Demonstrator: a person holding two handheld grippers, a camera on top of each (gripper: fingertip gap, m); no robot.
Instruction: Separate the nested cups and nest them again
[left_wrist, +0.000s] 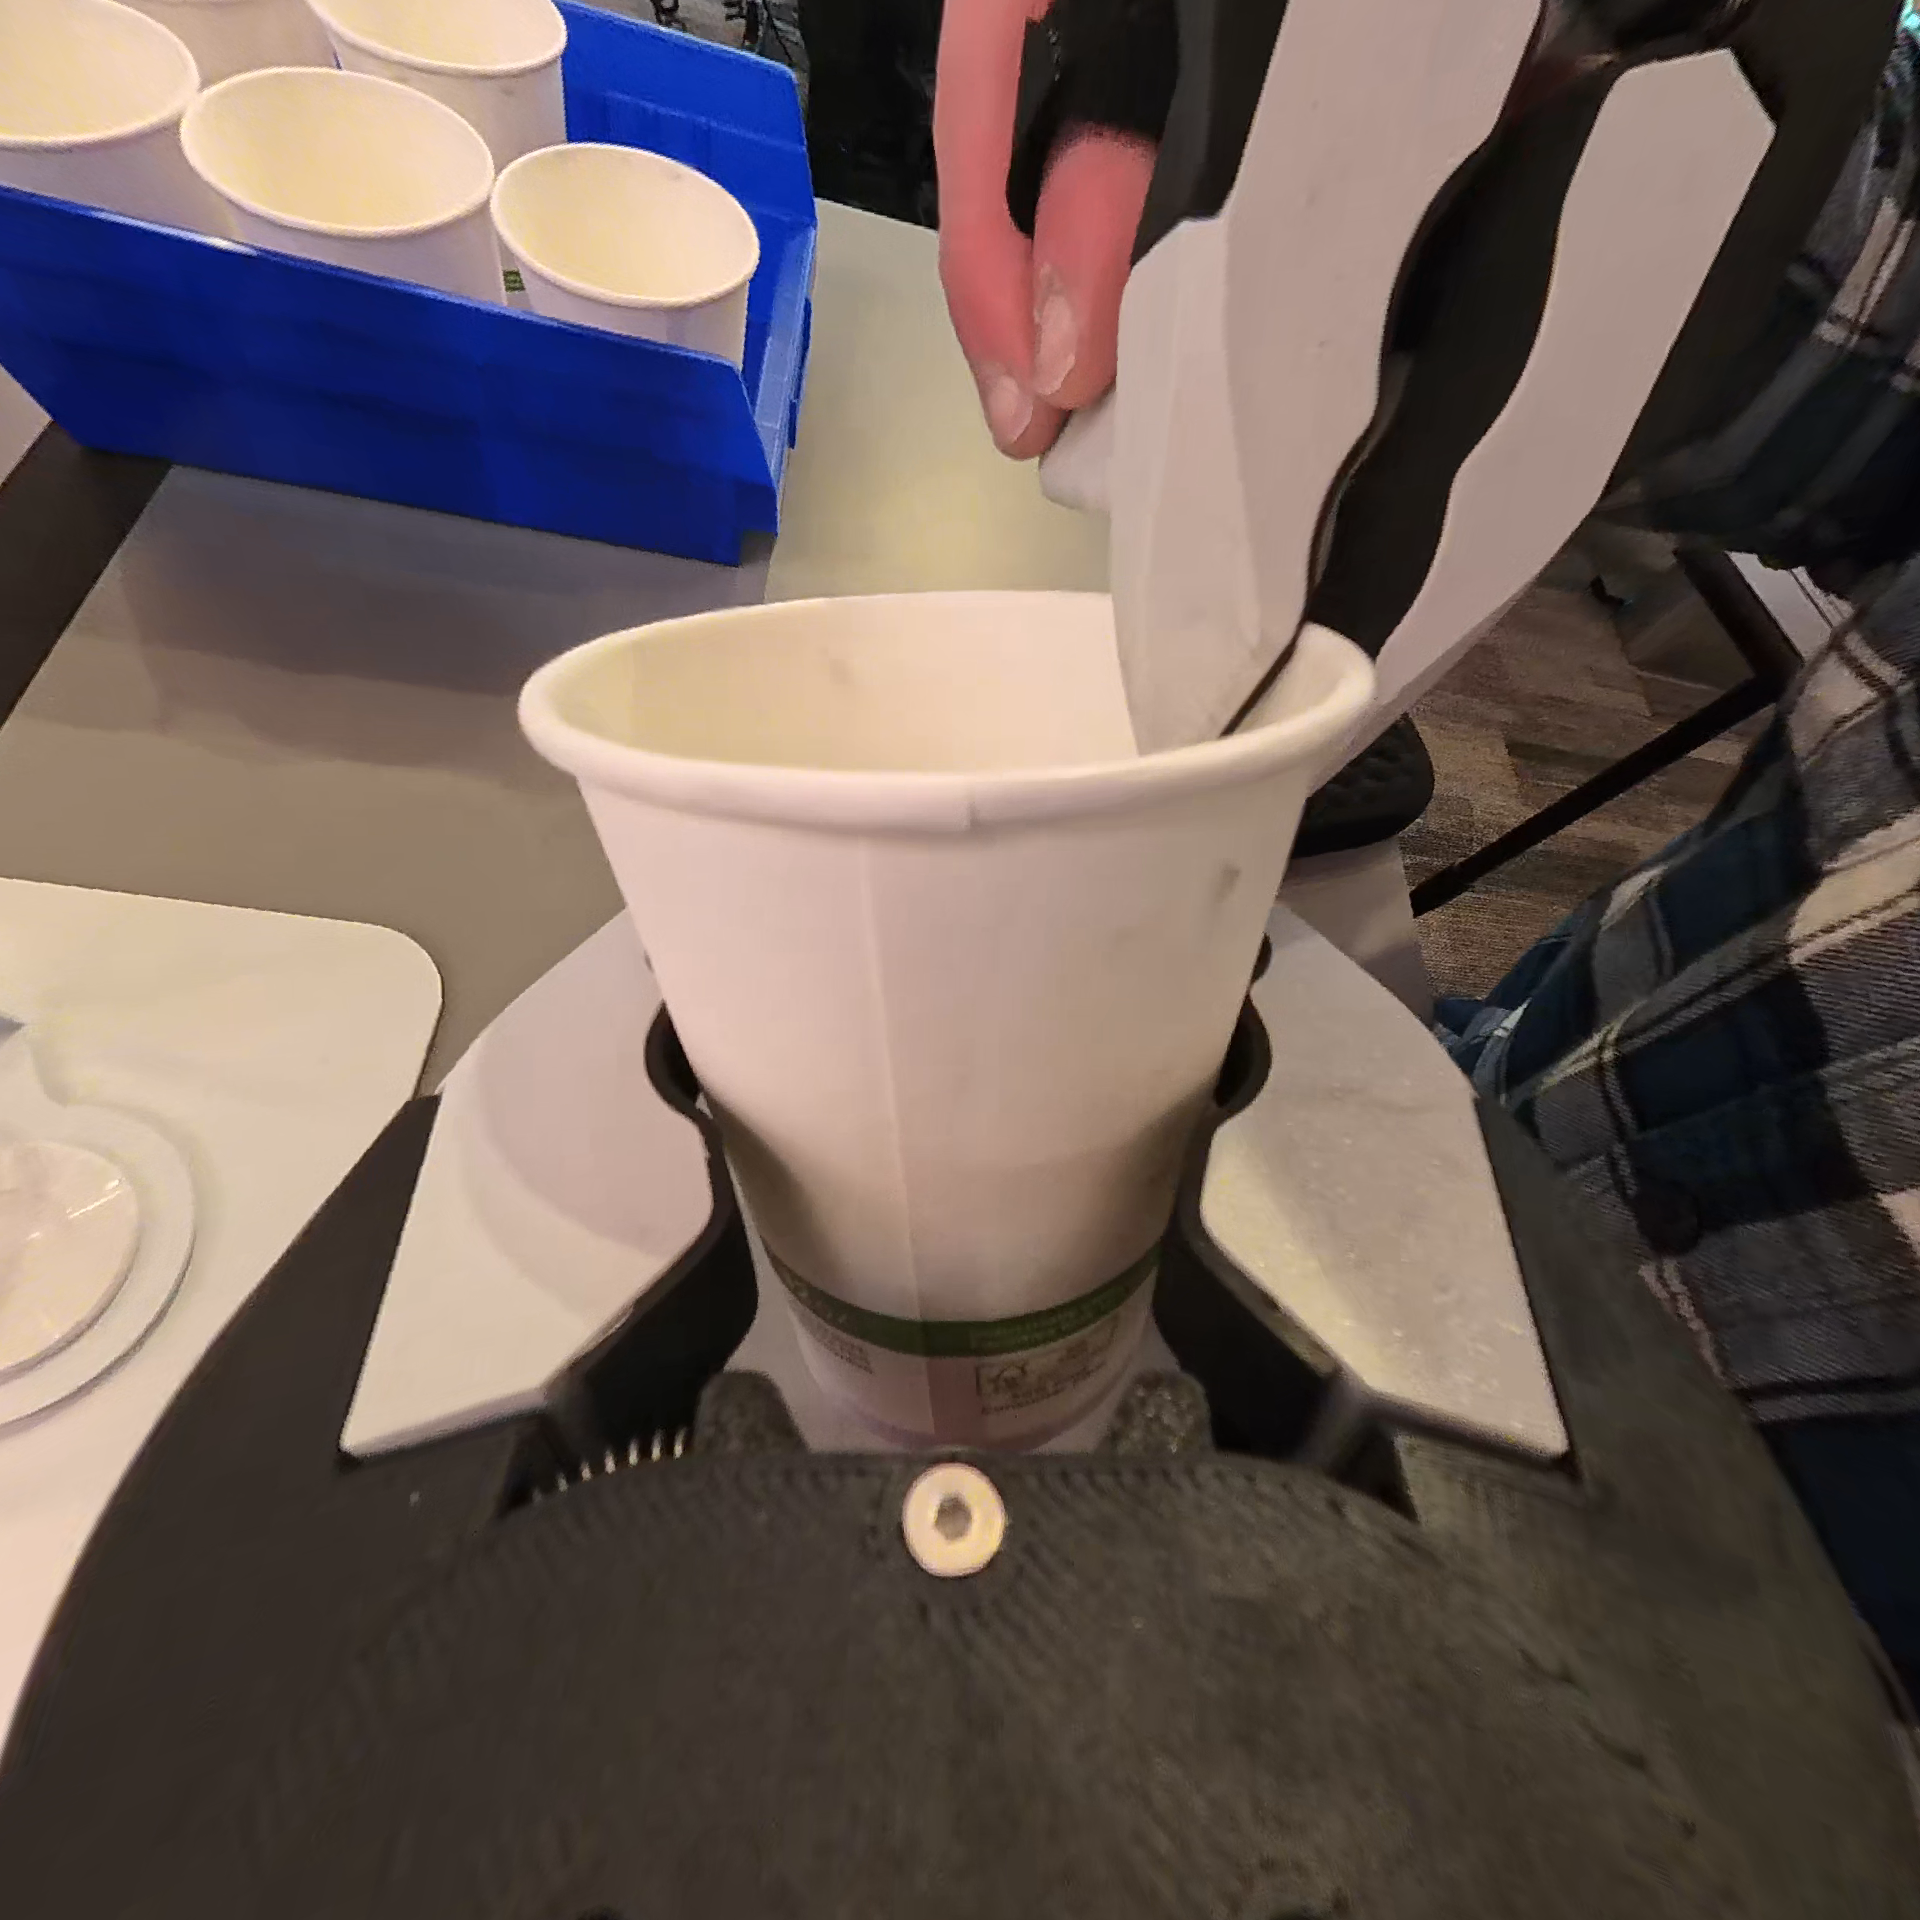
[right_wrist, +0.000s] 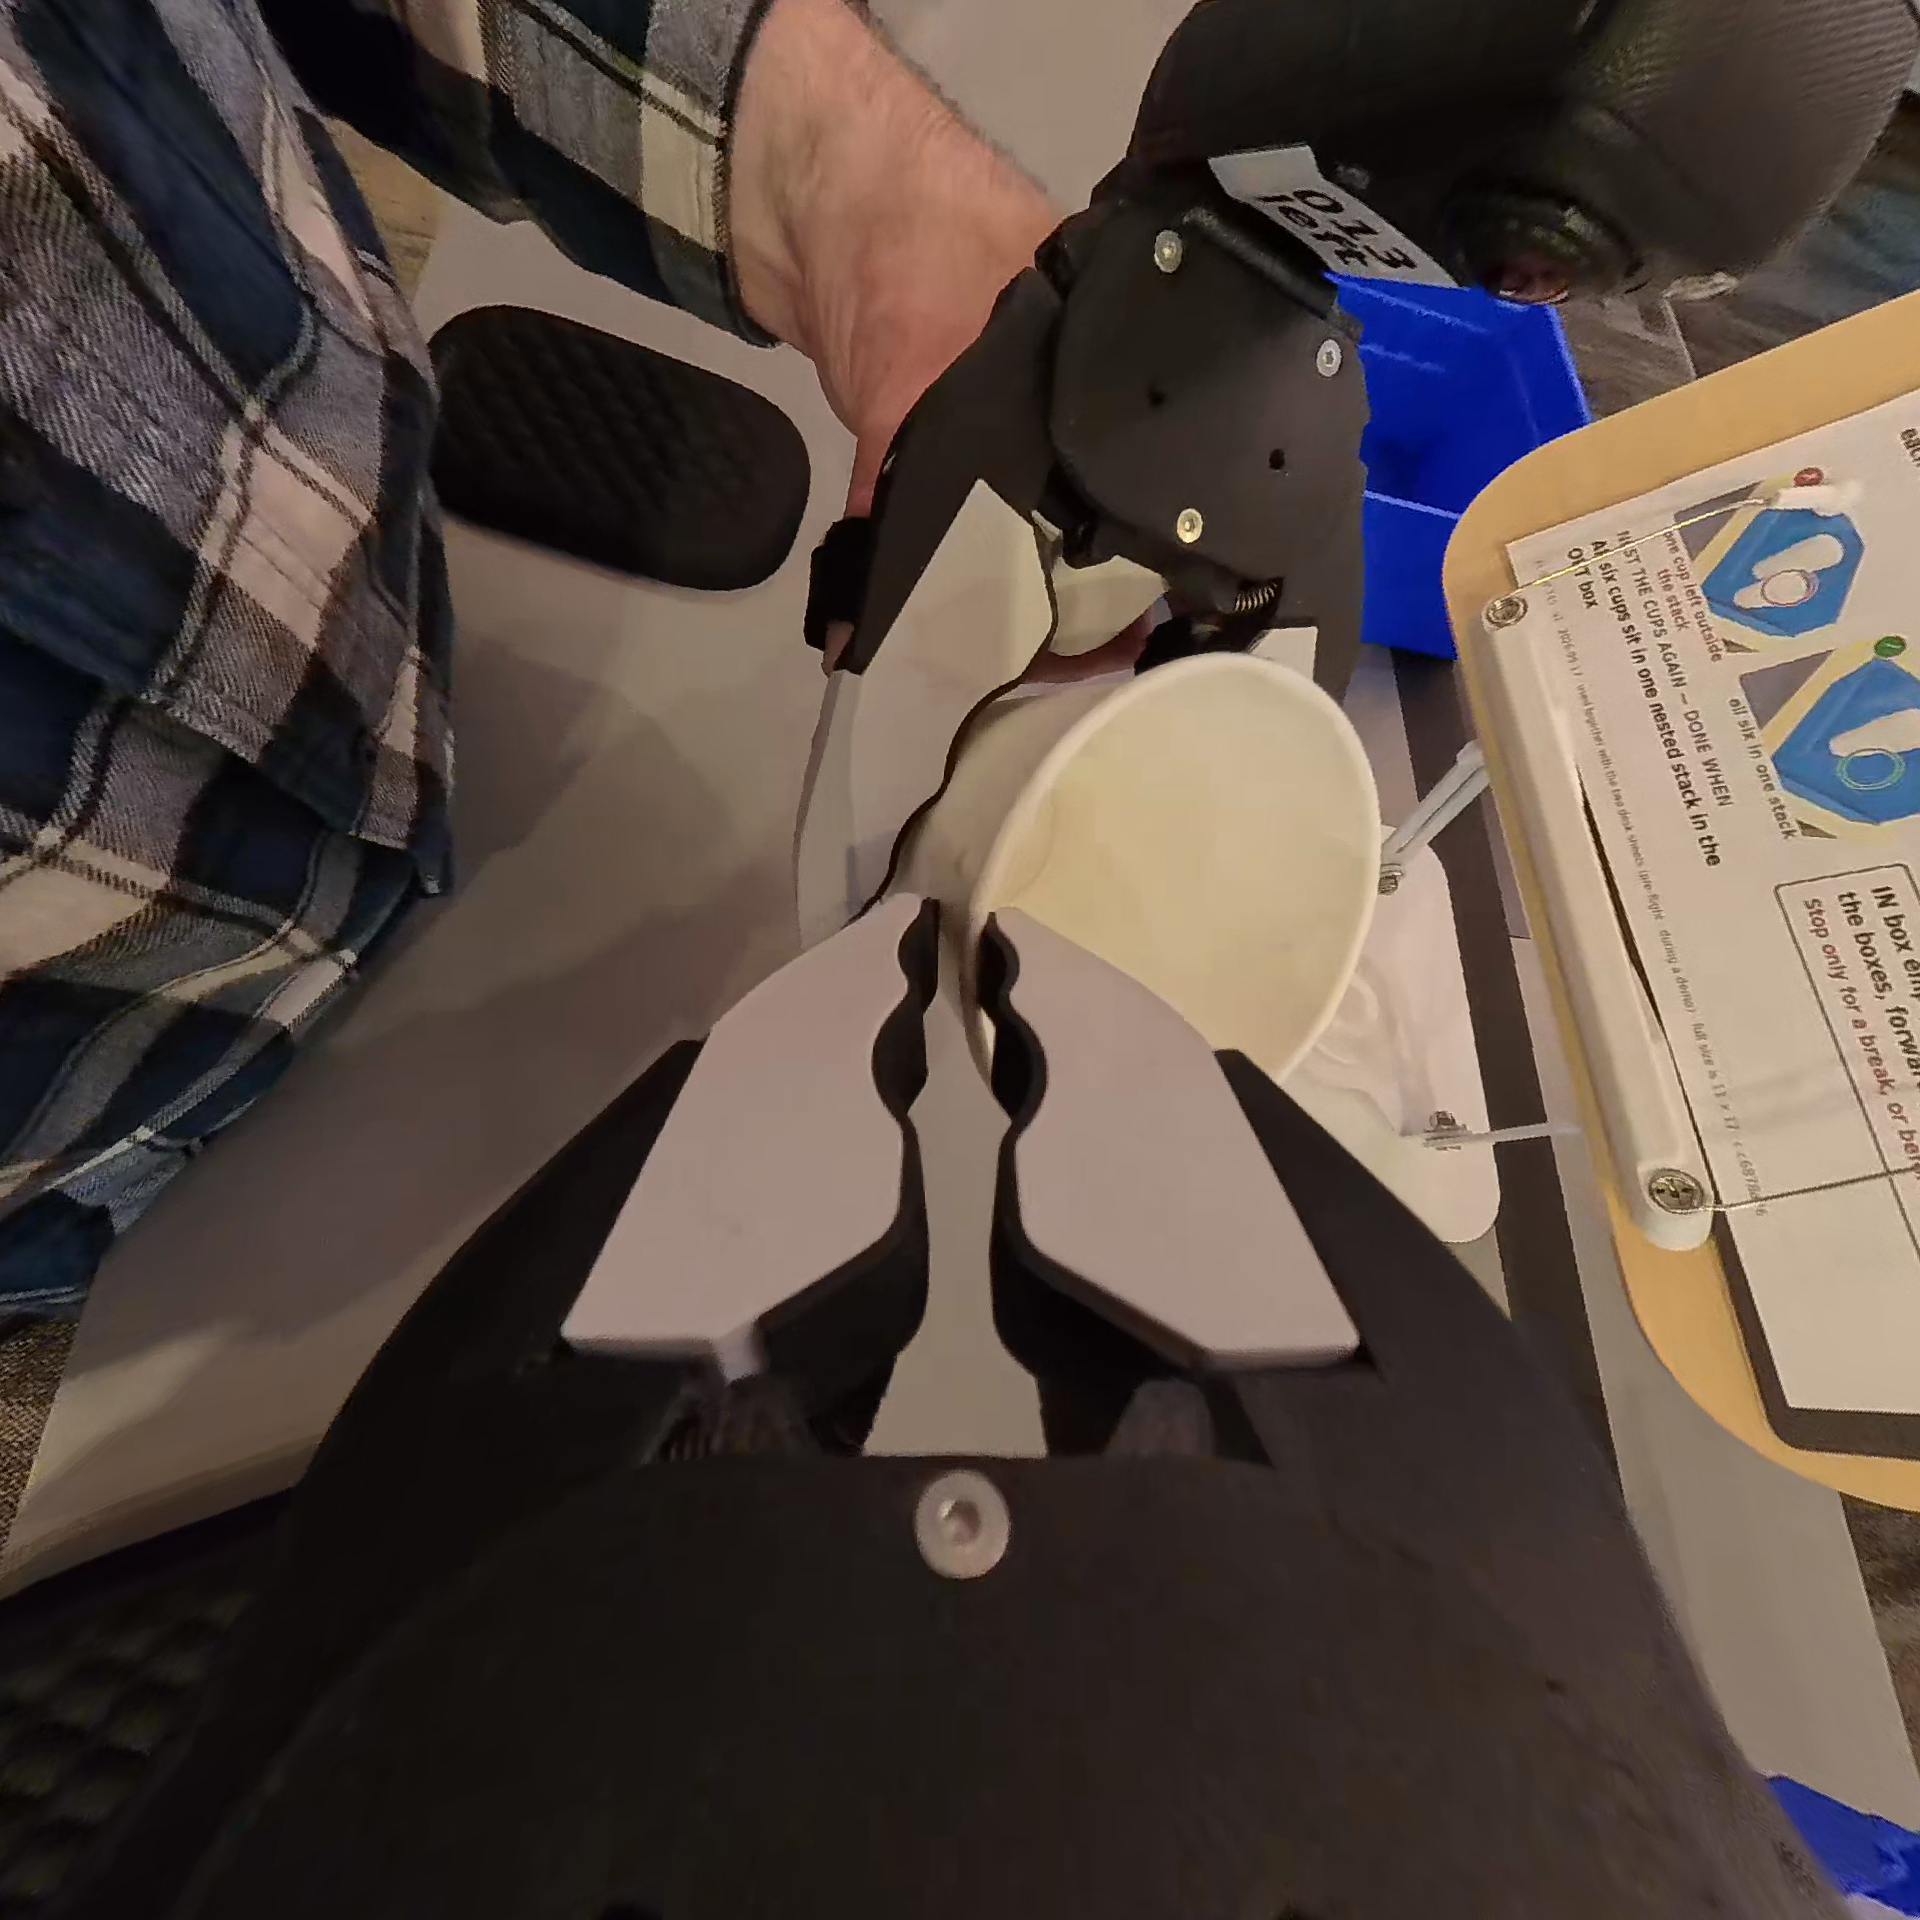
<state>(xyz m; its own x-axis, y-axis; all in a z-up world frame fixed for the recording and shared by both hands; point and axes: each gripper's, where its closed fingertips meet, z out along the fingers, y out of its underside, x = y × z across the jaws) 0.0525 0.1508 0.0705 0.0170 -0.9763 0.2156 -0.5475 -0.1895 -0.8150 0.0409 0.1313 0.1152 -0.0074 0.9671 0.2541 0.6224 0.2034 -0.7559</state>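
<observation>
A white paper cup (left_wrist: 935, 935) with a green band near its base is held off the table, base towards the left wrist camera. My left gripper (left_wrist: 956, 1039) is shut on its body, one pad on each side. My right gripper (left_wrist: 1216, 717) reaches in from the upper right, with one finger inside the rim and one outside. In the right wrist view the cup (right_wrist: 1195, 862) lies tilted with its mouth towards the camera. My right gripper (right_wrist: 961, 935) is shut on the rim wall at its near left edge. My left gripper (right_wrist: 1049, 769) holds the cup from behind. Only one rim shows.
A blue bin (left_wrist: 416, 343) with several upright white cups (left_wrist: 332, 156) stands at the back left. A white mat (left_wrist: 208, 997) lies at the left. A wooden board with an instruction sheet (right_wrist: 1714, 831) is on the right. A person's plaid sleeve (left_wrist: 1766, 935) is close on the right. About 4 cm separates my left fingertips from my right.
</observation>
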